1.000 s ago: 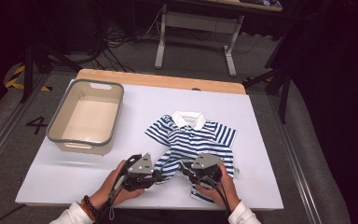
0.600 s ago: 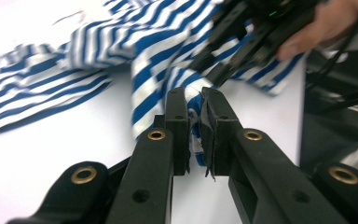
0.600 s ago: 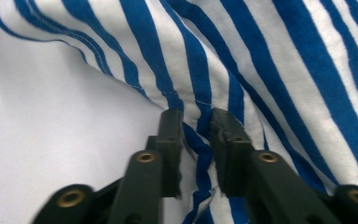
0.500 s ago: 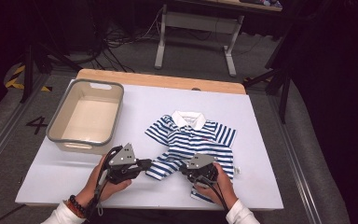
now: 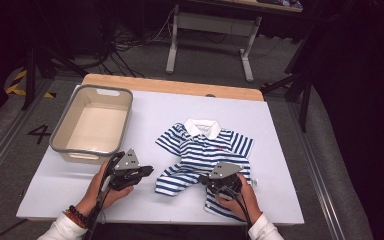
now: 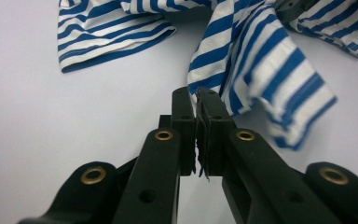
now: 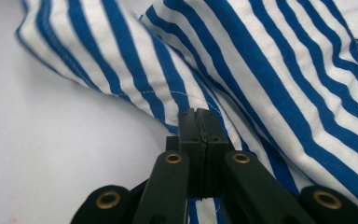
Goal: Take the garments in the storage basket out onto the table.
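Right gripper [image 7: 200,114] fingers have just been closing and now pinch the striped shirt [image 5: 202,155] hem. Left gripper [image 6: 196,100], shifted leftward, fingers narrow, clamping a shirt edge; shirt lies on the tabletop [image 5: 290,165] ahead of both. Folding can start.

Hand-held gripper [image 7: 201,116] pinched on striped shirt [image 7: 279,70] over white table [image 7: 51,154]

A lab: floor cables [image 5: 130,37], numbered floor marking [image 5: 40,133].

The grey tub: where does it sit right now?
In the high view the grey tub sits at the table's far left, left of the striped shirt.
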Tool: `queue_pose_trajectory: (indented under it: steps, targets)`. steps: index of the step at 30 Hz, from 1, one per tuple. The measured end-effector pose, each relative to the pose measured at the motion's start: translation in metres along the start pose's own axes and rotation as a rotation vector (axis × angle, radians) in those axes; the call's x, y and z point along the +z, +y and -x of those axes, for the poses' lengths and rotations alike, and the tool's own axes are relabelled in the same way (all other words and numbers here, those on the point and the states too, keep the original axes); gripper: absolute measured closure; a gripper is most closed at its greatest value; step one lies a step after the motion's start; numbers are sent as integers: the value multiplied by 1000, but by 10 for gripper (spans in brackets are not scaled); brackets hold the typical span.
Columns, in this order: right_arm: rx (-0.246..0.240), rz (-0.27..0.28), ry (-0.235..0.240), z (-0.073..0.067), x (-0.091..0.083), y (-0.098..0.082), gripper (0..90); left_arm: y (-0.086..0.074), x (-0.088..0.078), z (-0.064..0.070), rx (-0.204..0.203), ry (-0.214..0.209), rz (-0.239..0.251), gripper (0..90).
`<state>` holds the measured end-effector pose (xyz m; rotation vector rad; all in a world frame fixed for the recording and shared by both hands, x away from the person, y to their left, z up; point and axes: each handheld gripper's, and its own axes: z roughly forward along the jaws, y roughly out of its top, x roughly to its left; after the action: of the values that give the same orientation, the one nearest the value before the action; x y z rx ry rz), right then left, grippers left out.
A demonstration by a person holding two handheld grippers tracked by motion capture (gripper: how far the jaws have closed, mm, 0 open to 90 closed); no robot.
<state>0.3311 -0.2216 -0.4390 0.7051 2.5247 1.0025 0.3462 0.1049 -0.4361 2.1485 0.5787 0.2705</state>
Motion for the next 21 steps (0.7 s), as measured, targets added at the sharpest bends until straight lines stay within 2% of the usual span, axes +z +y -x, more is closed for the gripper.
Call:
queue_pose_trajectory:
  steps: [2, 3, 5, 7, 8, 11, 13, 16, 18, 21]
  targets:
    - [2, 11, -32, -2, -1, 1, 775, 1, 0, 3, 7, 0, 3, 848]
    - [3, 15, -52, -3, -1, 2, 778, 2, 0, 4, 11, -6, 7, 846]
    - [-22, 44, -23, -8, -3, 4, 800, 2, 0, 7, 19, -11, 17, 836]
    - [-40, 50, -7, -14, -4, 6, 851, 3, -1, 10, 32, -47, 37, 818]
    - [-45, 54, 20, -18, -3, 7, 857, 4, -1, 12, 39, -58, 43, 803]
    - [-81, 45, 53, -28, 1, 11, 878, 7, 1, 22, 70, -102, 49, 780]
    - [-77, 48, 85, -32, 6, 12, 869, 10, 3, 31, 96, -126, 49, 746]
    - [-96, 31, 85, -37, 16, 14, 834, 15, 3, 43, 120, -165, 58, 659]
    - [-99, 28, 81, -39, 22, 17, 805, 17, 6, 52, 133, -199, 46, 601]
    - [-74, 38, 69, -35, 31, 20, 793, 18, 12, 62, 159, -201, 19, 529]
